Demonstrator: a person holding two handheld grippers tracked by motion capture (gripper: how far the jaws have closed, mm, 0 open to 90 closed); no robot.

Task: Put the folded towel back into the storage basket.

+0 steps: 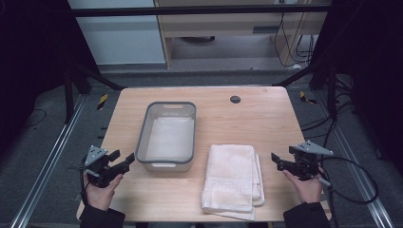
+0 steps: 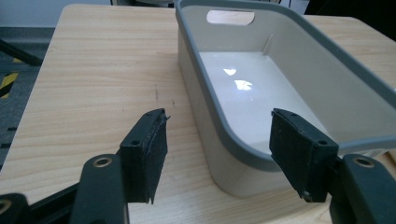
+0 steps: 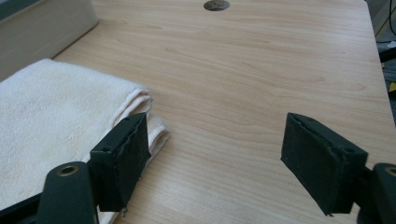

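High view: a grey plastic bin (image 1: 167, 137) lies mid-table, its long axis running away from the person, with a folded white towel (image 1: 231, 179) just right of it, lengthwise the same way and reaching the near table (image 1: 266, 118) edge. The left gripper (image 1: 124, 159) and right gripper (image 1: 277, 159) are both spread empty, held low at opposite near corners, pointing inward. Bare wood stretches right of the towel.

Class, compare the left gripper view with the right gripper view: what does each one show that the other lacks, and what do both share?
Left gripper view: the grey bin's empty glossy inside, its darker rim and handle cutout.

Right gripper view: the folded cream towel and the round dark grommet near the far edge.

Both: the wooden table, part of the bin's outer wall, and a pair of black jaws standing open with nothing between them.
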